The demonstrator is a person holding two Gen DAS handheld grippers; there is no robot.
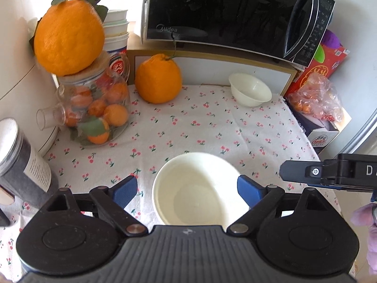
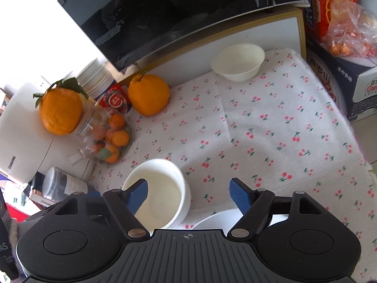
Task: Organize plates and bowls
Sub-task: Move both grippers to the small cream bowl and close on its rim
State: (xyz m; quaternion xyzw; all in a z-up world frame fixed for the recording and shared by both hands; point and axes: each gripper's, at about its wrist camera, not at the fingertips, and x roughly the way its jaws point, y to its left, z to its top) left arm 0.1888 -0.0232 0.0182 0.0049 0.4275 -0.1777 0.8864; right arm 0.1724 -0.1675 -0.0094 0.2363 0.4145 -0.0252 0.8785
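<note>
Both the left gripper [image 1: 187, 189] and right gripper [image 2: 188, 194] hang spread wide and empty over the cherry-print cloth [image 1: 200, 129], where two plain white bowls sit: a deep bowl [image 1: 196, 188] near, a small bowl [image 1: 250, 89] beside the microwave shelf [image 1: 212, 57].

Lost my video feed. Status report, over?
Left gripper open, astride near bowl. Right gripper open, empty. Far bowl by the shelf. Cloth between clear.
</note>
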